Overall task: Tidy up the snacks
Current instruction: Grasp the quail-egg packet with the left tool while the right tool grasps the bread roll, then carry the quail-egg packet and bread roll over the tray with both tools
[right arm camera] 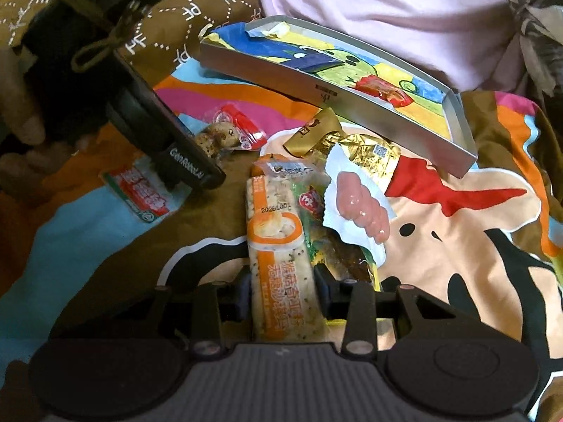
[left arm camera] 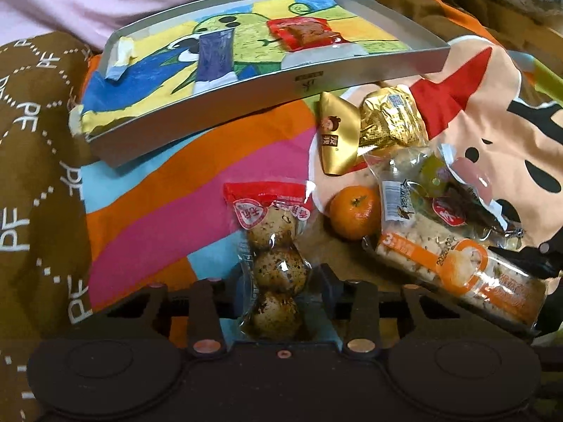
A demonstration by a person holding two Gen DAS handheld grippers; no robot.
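Note:
My left gripper (left arm camera: 279, 283) is shut on a clear pack of speckled eggs with a red top (left arm camera: 272, 246); the pack also shows in the right wrist view (right arm camera: 225, 133). My right gripper (right arm camera: 283, 283) is shut on an orange-and-white snack bar (right arm camera: 278, 246), also seen in the left wrist view (left arm camera: 454, 263). A grey tray (left arm camera: 316, 84) with a colourful drawing inside holds a red packet (left arm camera: 304, 31) and a blue packet (left arm camera: 214, 56). It lies at the back in both views (right arm camera: 352, 105).
On the colourful blanket lie a tangerine (left arm camera: 355, 211), gold packets (left arm camera: 387, 119), a clear pack with dark food (left arm camera: 464, 193), a white pack with pink sausage (right arm camera: 359, 200) and a red-green packet (right arm camera: 147, 193). The left gripper's body (right arm camera: 116, 81) fills the upper left.

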